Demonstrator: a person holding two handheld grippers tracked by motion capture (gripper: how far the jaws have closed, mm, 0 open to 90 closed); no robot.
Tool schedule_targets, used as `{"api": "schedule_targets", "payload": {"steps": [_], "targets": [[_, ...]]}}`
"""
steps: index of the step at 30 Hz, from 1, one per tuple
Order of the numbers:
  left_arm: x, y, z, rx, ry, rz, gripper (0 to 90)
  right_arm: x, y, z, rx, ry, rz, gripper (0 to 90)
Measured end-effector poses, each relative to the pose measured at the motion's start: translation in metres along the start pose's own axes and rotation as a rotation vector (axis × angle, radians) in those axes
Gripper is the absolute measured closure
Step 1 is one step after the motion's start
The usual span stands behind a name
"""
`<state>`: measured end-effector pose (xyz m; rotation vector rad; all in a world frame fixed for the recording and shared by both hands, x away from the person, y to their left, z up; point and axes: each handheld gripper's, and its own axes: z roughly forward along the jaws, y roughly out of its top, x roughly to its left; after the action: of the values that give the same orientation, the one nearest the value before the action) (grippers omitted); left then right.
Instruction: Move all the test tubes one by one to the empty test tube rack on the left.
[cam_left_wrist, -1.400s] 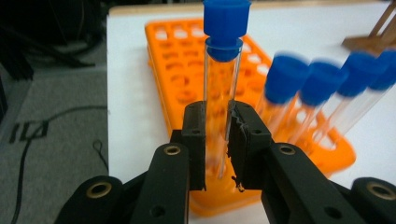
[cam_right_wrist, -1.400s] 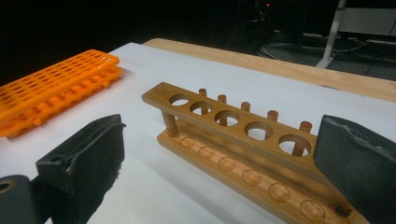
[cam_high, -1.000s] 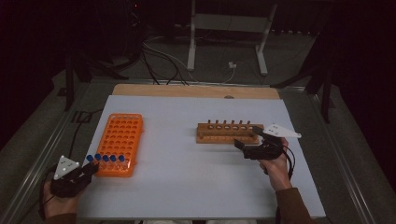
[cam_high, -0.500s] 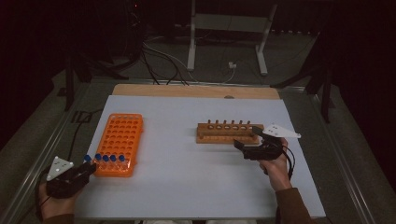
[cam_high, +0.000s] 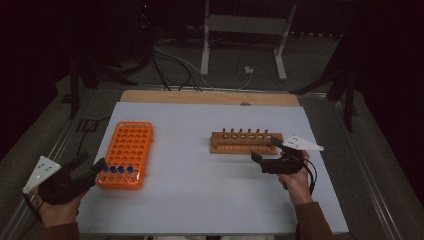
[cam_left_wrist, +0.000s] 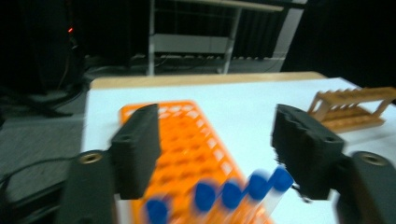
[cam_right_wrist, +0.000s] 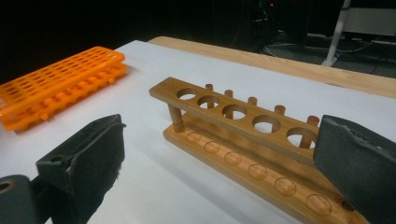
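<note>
Orange rack (cam_high: 125, 154) holds 4 blue-capped tubes (cam_high: 117, 170); wooden rack (cam_high: 245, 141) empty; both grippers' jaws wide, left's just opened.

Both grippers were black w/ blocky, matte jaws. The left gripper (cam_high: 102, 166) carried a pale grey three-cornered plate w/ small dark holes; the right gripper (cam_high: 264, 150) had the same, plus a black cable looped near the wrist. Round screw sockets sat at jaw bases. Sleeves were brown.

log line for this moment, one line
left gripper: jaws just opening, empty, over blue-capped tubes in orange rack | right gripper: open, empty, beside wooden rack
</note>
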<state>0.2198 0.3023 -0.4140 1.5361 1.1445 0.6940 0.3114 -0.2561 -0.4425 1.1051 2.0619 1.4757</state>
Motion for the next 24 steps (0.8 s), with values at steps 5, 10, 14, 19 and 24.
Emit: {"api": "schedule_targets", "payload": {"steps": [5,10,14,19,24], "targets": [[-0.028,0.005,0.018,-0.029,-0.064,0.033,18.3,0.005,-0.004,-0.005,-0.008,0.005,-0.009,2.2],[-0.048,-0.002,0.031,-0.014,-0.106,0.07,15.4,0.006,-0.01,-0.011,-0.014,0.002,-0.012,2.2],[-0.055,-0.01,0.038,0.01,-0.111,0.081,9.1,0.007,-0.016,-0.017,-0.024,-0.003,-0.016,2.2],[-0.056,-0.016,0.042,0.026,-0.107,0.088,2.3,0.007,-0.02,-0.025,-0.052,-0.011,-0.013,2.2],[-0.056,-0.021,0.044,0.037,-0.097,0.102,1.7,0.006,-0.021,-0.029,-0.083,-0.019,-0.008,2.2]]}}
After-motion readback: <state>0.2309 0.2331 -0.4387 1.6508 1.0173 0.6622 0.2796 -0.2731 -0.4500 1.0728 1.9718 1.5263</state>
